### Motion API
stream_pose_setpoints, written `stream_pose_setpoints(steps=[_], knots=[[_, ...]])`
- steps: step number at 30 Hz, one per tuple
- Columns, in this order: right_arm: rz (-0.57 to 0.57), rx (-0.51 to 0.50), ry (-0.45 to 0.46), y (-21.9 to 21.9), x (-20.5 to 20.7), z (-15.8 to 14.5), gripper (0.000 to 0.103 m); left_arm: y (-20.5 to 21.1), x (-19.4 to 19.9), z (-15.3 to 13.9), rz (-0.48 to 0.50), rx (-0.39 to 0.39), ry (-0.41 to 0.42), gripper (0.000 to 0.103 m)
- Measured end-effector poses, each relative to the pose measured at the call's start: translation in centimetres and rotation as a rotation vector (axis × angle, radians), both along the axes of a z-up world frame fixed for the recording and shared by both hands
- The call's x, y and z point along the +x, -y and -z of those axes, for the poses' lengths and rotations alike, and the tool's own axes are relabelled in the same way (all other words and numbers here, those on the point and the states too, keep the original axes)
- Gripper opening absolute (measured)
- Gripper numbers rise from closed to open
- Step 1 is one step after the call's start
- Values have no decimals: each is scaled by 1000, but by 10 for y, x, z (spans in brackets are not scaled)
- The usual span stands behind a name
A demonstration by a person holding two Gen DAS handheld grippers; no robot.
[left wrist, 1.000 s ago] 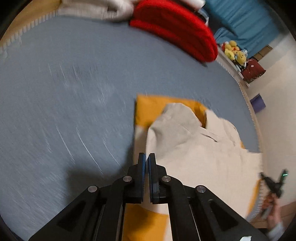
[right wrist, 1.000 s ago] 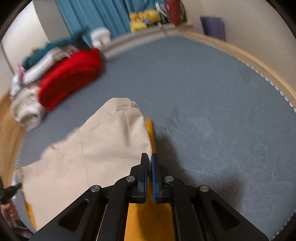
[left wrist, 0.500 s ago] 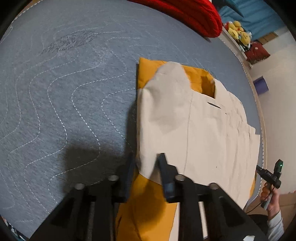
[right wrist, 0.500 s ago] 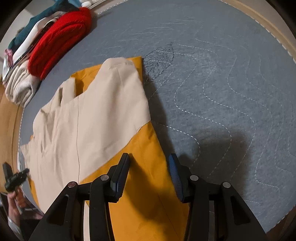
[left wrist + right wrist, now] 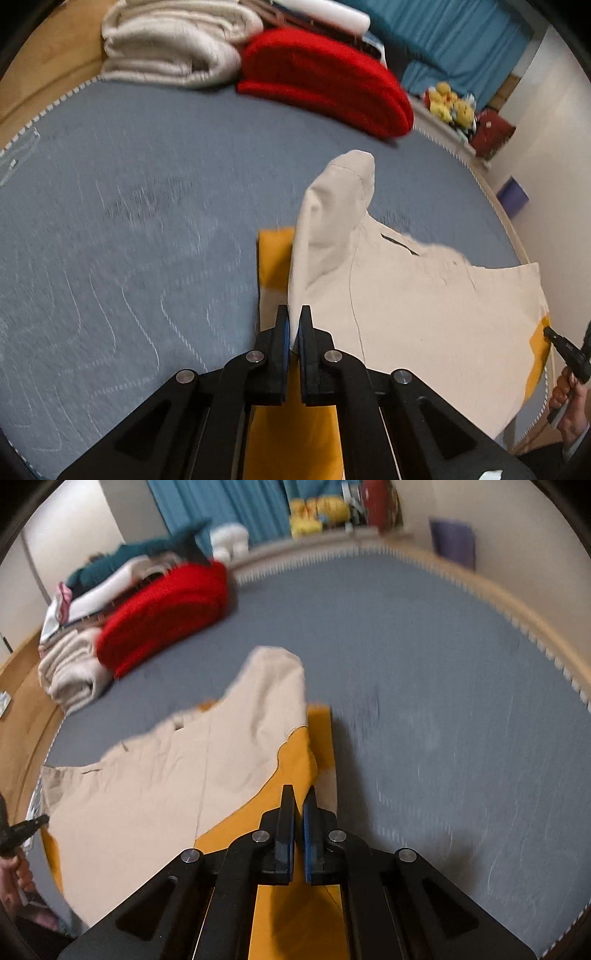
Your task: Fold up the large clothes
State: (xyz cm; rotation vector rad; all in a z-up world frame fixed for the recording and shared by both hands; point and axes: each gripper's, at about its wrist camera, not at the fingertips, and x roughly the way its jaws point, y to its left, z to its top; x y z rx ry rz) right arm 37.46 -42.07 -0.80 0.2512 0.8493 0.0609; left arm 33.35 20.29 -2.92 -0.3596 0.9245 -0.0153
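Where the left gripper has just closed, its jaws pinch the beige edge of the beige-and-orange garment, which rises from them into a peak. Having likewise just closed, the right gripper clamps the orange edge. Beyond, the garment spreads over the grey quilted mat.

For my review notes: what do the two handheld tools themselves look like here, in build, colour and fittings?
Both match. The left tool and right tool are matte black, with two flat, narrow fingers carrying blue pads on their inner faces. Angular black linkage arms with triangular cut-outs fan back from the fingers, pinned by round silver bolts. No cables or markings show. The left wrist view catches a dark sleeve cuff at its lower right.
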Motion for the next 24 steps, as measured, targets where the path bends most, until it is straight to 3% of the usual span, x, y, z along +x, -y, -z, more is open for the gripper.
stream_pose_setpoints(steps=[6, 13, 19, 24], knots=[[42, -73, 74, -18, 16, -10, 3, -2, 23, 4, -52, 37, 25, 3], [70, -114, 40, -27, 54, 11, 3, -15, 59, 38, -92, 28, -59, 3], [74, -196, -170, -36, 94, 71, 3, -11, 79, 79, -69, 59, -176, 3], [88, -222, -243, -41, 111, 96, 3, -11, 86, 96, -93, 103, -231, 2]])
